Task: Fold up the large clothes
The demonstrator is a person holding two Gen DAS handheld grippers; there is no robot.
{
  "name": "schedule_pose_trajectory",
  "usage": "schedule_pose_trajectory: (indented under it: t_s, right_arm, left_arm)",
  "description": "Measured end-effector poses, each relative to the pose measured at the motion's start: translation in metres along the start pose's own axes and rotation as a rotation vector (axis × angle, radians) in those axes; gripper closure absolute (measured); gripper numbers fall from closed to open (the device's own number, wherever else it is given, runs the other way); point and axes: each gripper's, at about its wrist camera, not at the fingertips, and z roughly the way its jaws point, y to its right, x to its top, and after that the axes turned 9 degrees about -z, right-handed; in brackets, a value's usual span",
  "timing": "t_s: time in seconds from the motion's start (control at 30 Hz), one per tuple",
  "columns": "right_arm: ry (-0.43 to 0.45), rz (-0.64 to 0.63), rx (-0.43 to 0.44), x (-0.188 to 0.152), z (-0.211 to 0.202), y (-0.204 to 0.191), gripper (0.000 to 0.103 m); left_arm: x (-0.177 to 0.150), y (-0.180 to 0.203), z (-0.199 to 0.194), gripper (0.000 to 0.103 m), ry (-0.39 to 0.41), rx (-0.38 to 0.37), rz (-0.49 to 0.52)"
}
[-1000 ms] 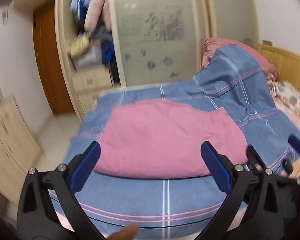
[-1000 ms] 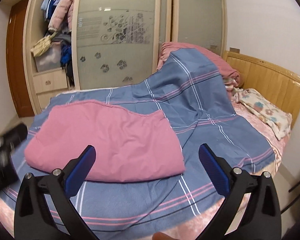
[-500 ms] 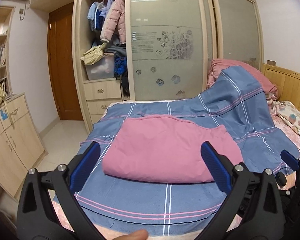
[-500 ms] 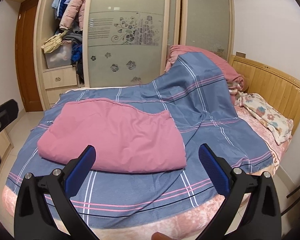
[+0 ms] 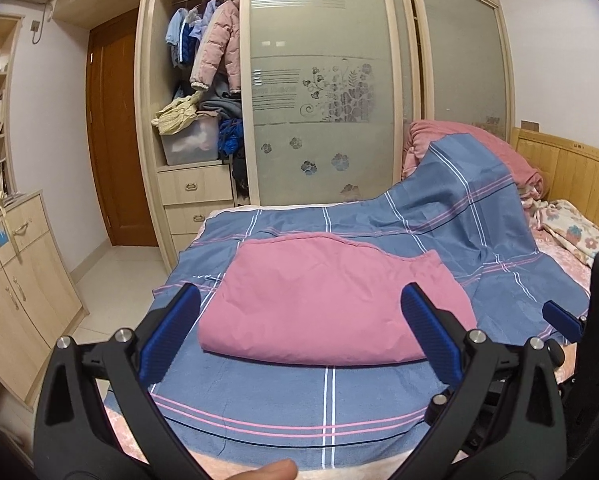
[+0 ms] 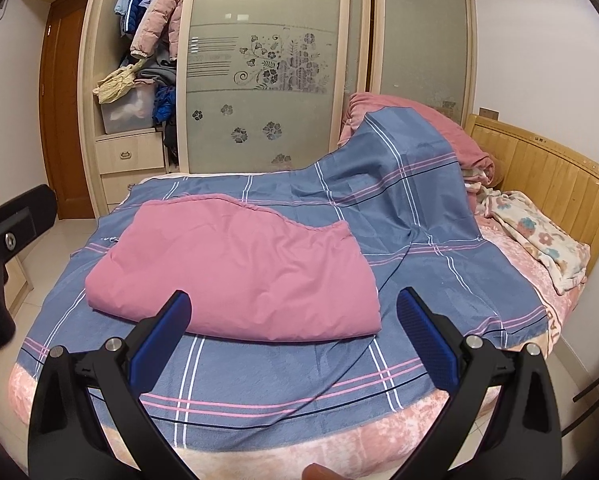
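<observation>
Pink cloth (image 5: 331, 300) lies folded on the bed (image 5: 331, 404) as both wide, empty tongs, left (image 5: 299, 336) and right (image 6: 295, 332), have drawn back from it, suggesting the fold is done.

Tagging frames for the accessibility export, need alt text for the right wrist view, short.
A folded pink cloth lies on a blue plaid sheet covering a bed, seen between the open blue-padded fingers of the right gripper, which holds nothing. Behind stand a frosted-glass wardrobe and, to the right, a wooden headboard.
</observation>
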Motion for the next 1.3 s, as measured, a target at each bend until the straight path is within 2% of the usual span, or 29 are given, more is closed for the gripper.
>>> schedule_pose_trajectory:
  t_s: [1.3]
  right_arm:
    - [-0.014,0.005,0.011,-0.0065,0.0027,-0.0002,0.001]
  left_arm:
    - [-0.0065,0.0037,0.0019,0.002,-0.014,0.005,0.011]
